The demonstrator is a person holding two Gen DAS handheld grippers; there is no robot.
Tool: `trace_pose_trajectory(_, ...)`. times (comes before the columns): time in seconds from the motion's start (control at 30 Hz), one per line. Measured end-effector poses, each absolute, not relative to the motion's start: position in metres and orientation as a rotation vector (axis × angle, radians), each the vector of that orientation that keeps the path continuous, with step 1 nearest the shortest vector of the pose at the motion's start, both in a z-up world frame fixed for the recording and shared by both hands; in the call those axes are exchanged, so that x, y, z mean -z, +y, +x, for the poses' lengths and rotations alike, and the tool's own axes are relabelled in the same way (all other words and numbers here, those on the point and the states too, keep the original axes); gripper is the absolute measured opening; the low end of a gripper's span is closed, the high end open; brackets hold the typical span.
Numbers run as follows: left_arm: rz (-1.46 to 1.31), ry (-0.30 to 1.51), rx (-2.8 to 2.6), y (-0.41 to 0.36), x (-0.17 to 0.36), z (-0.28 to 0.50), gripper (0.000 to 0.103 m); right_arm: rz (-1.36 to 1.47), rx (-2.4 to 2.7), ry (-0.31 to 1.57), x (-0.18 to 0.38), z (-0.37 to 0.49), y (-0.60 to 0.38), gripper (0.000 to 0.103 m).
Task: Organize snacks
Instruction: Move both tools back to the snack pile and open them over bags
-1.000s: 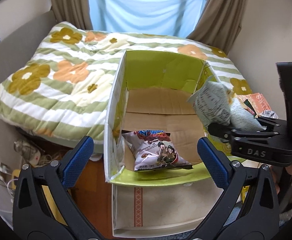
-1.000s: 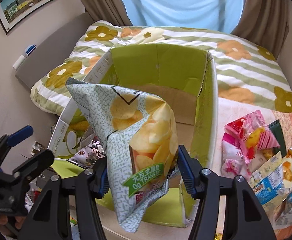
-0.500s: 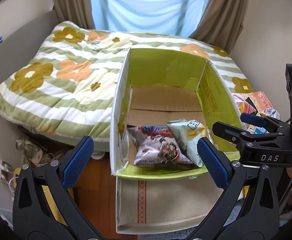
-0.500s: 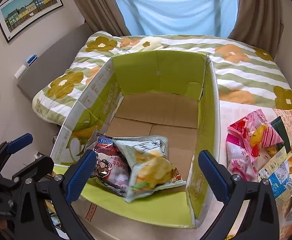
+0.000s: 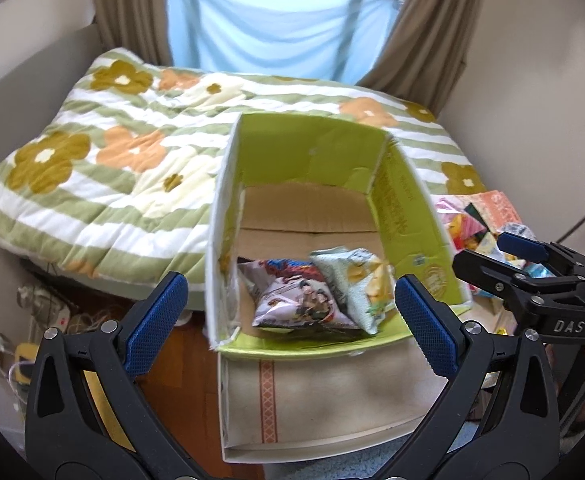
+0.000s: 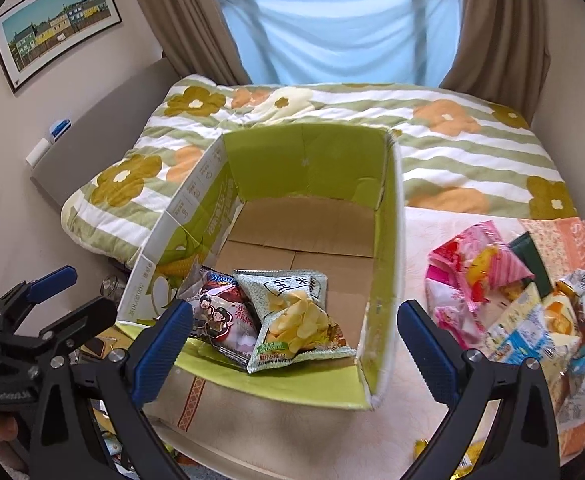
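In the left wrist view, the left tool (image 5: 288, 304) is seen spread wide and empty above the near edge of the box (image 5: 408, 216). Two snack bags lie inside at the near end: a dark bag (image 5: 296, 300) and a chip bag (image 5: 360, 280).

In the right wrist view, the right tool (image 6: 292, 344) is released and holds nothing. The snack pile (image 6: 512, 304) on the bed (image 6: 472, 148) should be approached next, and one bag taken by its edge.

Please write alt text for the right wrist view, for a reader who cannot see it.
An open green cardboard box on a bed holds two snack bags, a chips bag beside a dark bag. The right tool stands open and empty before it; more snacks lie piled to the right.
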State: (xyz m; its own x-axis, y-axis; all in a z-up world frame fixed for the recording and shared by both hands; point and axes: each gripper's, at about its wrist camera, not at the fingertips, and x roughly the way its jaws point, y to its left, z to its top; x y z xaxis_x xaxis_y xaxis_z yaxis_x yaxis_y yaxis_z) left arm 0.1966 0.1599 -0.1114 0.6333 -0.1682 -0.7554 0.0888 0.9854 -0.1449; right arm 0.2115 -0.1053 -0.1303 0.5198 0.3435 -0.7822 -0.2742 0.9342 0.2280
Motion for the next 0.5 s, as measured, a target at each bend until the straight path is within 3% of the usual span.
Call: trace_pose_trajectory(0.5,-0.027,0.859,0.400,0.049,0.094,0.201,0.102,0.111,-0.090,0.863,0.087,0.143,-0.209,0.102)
